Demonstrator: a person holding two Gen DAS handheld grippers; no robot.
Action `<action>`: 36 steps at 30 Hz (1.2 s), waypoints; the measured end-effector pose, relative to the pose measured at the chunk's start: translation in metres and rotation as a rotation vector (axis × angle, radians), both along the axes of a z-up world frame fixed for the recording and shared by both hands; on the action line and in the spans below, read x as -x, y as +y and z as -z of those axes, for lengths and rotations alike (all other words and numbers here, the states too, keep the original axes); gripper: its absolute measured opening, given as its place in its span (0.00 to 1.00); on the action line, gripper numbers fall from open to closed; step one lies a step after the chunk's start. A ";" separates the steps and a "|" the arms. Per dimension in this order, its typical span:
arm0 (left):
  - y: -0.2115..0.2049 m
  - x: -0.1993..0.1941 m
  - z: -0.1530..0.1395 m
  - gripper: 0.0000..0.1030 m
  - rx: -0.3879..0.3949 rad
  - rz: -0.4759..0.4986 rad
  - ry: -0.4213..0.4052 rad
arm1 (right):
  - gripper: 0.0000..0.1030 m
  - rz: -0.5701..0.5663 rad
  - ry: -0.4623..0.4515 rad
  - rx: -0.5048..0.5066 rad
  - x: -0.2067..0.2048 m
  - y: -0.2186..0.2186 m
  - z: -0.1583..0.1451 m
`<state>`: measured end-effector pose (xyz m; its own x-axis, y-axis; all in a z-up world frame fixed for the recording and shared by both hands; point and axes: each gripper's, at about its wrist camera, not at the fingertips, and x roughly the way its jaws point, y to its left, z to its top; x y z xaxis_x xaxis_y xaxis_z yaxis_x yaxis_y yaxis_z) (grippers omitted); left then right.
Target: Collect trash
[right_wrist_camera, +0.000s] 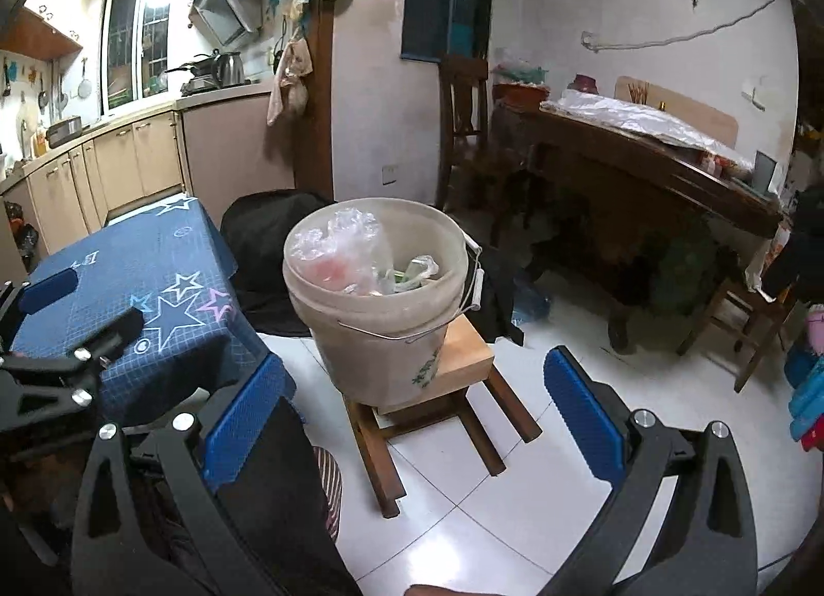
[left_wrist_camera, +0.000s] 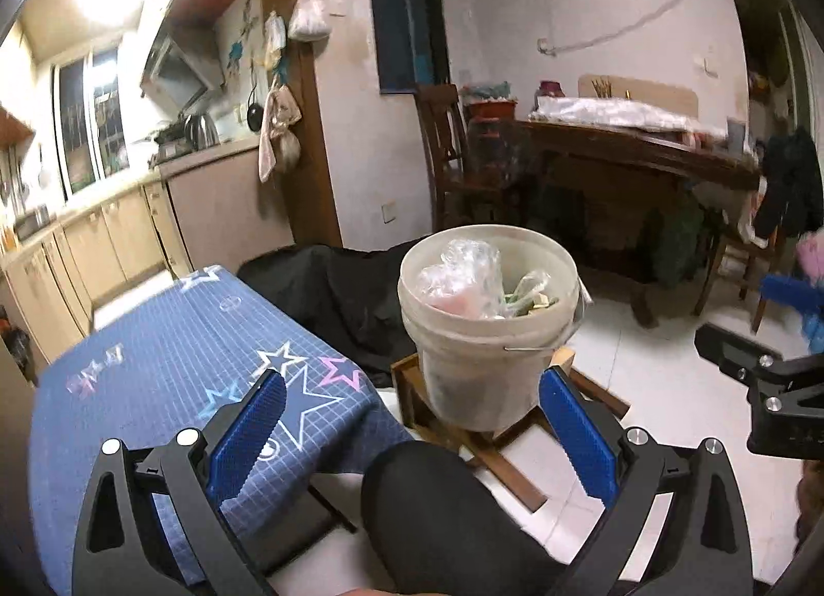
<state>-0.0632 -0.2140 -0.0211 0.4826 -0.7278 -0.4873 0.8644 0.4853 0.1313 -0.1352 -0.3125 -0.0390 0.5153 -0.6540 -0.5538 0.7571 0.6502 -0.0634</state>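
Facing bucket (right_wrist_camera: pixel 378 307) — grippers (right_wrist_camera: pixel 414 390) apart.

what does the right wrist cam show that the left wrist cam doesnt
Only the right wrist view shows the green print on the bucket's side, the white grip of its wire handle, and the stool's light wooden seat plainly. Only the left wrist view shows the person's dark-clad knee low between the fingers. Both show the bucket with crumpled plastic trash inside, the star-patterned blue cloth, and both grippers: left gripper and right gripper open and empty.
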 end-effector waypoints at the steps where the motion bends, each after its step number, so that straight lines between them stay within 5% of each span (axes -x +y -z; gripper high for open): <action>1: -0.003 0.005 -0.004 0.95 -0.015 0.002 -0.021 | 0.95 0.002 0.002 0.014 0.000 0.003 -0.004; 9: -0.014 0.012 -0.025 0.95 -0.011 0.024 -0.011 | 0.95 0.057 -0.038 0.068 0.015 0.006 -0.028; 36: -0.002 0.009 -0.027 0.95 0.006 -0.070 -0.047 | 0.95 0.149 0.022 0.074 0.023 -0.016 -0.011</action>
<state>-0.0721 -0.2160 0.0061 0.5544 -0.6943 -0.4589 0.8215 0.5449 0.1682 -0.1584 -0.3288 -0.0281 0.3983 -0.7618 -0.5110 0.8425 0.5240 -0.1245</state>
